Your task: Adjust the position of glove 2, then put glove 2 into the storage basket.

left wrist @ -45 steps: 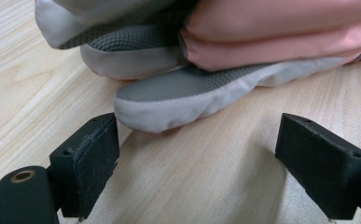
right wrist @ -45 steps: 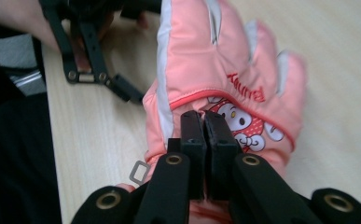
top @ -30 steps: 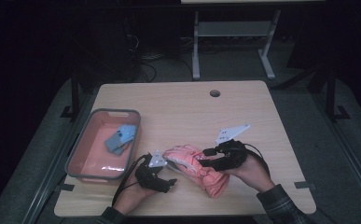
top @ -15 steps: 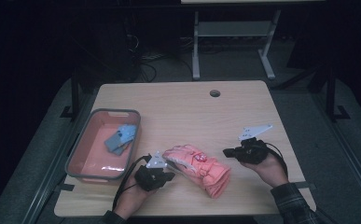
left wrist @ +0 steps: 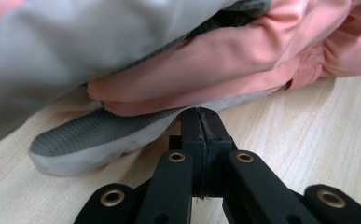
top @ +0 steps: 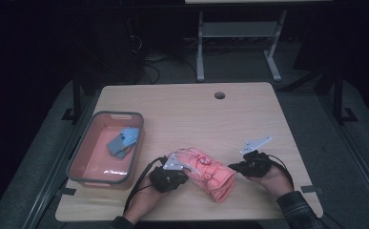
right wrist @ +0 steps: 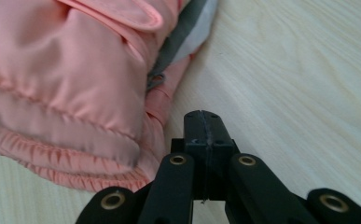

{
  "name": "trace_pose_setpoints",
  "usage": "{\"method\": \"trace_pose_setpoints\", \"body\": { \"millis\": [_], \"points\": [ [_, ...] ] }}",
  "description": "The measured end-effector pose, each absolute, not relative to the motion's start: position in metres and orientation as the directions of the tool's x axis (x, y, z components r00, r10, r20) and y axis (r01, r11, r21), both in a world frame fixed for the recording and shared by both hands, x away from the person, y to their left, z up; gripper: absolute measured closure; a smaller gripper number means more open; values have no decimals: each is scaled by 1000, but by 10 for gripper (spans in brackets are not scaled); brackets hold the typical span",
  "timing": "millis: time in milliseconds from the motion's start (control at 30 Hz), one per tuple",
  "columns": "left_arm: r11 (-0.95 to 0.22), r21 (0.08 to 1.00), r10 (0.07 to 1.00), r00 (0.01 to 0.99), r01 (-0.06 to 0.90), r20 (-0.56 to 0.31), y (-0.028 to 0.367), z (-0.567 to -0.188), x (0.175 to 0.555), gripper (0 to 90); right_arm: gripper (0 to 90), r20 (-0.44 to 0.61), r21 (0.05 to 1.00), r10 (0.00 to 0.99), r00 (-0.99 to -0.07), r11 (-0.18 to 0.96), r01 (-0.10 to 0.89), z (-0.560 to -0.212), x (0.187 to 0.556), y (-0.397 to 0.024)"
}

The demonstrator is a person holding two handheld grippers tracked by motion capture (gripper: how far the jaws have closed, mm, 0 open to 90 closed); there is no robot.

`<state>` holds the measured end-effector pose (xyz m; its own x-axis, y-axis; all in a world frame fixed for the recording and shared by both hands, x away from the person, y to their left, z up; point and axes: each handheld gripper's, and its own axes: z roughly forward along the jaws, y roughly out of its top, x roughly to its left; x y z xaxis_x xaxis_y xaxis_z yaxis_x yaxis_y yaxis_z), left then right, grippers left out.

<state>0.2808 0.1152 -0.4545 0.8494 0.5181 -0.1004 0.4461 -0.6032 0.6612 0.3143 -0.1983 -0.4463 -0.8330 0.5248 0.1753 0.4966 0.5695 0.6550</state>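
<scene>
both claws are closed on nothing. left claw (left wrist: 200,116) noses the pink jacket's (top: 208,169) grey hem; right claw (right wrist: 202,119) sits just beside its gathered edge, bare table (top: 249,119) beyond. red bin (top: 84,160) well apart.

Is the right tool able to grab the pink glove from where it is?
Probably yes. The right tool sits shut on the bare table, just beside the glove, with nothing between them. It would need to open first.
</scene>
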Motion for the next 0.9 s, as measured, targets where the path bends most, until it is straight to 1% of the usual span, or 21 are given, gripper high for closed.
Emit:
{"method": "trace_pose_setpoints", "body": {
  "millis": [233, 600, 900],
  "points": [
    [-612, 644, 533, 841, 459, -92, 113, -453, 292, 894, 898, 189, 637, 494, -849, 596, 489, -455, 311, -192],
    [-602, 648, 550, 831, 467, -87, 107, -452, 317, 894, 899, 212, 639, 455, -865, 605, 475, -455, 306, -180],
    [-578, 665, 548, 828, 474, -114, 106, -450, 339, 894, 899, 228, 639, 407, -884, 623, 452, -457, 303, -168]
  ]
}}
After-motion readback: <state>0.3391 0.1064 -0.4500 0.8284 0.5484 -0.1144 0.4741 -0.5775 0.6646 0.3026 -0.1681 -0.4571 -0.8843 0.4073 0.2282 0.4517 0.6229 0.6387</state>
